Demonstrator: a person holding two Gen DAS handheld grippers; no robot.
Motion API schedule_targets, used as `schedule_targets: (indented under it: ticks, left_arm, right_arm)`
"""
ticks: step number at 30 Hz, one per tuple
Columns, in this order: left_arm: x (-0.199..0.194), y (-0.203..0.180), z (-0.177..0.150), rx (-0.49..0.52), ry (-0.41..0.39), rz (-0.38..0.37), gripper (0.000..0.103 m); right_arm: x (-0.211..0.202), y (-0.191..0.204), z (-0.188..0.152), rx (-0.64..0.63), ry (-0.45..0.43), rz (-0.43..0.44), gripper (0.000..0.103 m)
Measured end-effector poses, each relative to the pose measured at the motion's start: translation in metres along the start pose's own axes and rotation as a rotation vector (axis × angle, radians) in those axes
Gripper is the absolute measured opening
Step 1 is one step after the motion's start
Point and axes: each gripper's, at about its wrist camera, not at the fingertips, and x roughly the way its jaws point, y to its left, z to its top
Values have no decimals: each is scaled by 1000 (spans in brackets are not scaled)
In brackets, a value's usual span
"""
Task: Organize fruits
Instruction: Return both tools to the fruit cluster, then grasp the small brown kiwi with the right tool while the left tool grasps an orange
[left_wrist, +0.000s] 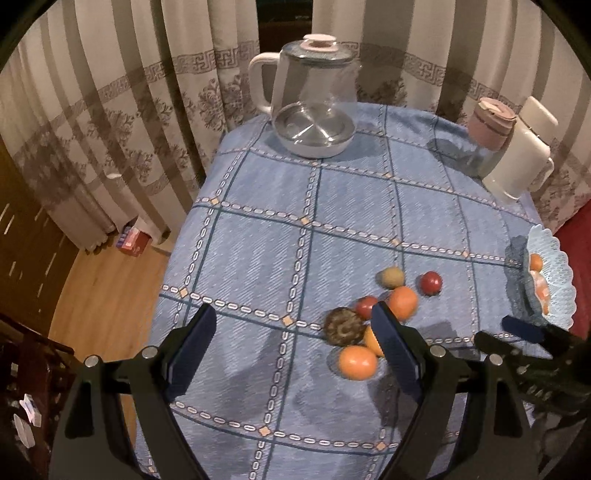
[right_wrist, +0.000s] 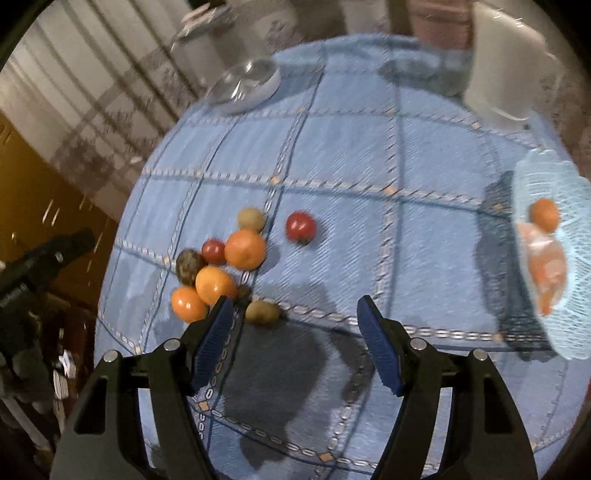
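Fruit cluster (right_wrist: 218, 273) on the blue checked tablecloth (right_wrist: 369, 240): three oranges, two small red fruits, a brown scaly one, greenish-brown ones at the edges. One red fruit (right_wrist: 300, 227) sits alone, just right of the cluster. Nearest green-brown fruit (right_wrist: 262, 312) lies just beside the right gripper's (right_wrist: 295, 345) left fingertip, ahead of the gap. Right gripper spread wide, nothing held. Left gripper (left_wrist: 295, 350) also wide apart, empty; its right finger overlaps the cluster's near side in the left wrist view. Pale blue basket (right_wrist: 554, 177) far right, well apart, holding an orange fruit. Glass kettle (left_wrist: 314, 99) at the far edge.
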Motion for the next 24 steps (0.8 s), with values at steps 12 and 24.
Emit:
schedule_targets:
  ticks: [12, 24]
  left_arm:
    - [16, 18, -6, 5, 43, 6, 85]
    - [25, 31, -13, -4, 64, 15, 85]
  right_arm:
    - [61, 29, -11, -64, 124, 7, 54]
    - [74, 34, -11, -87, 142, -30, 29]
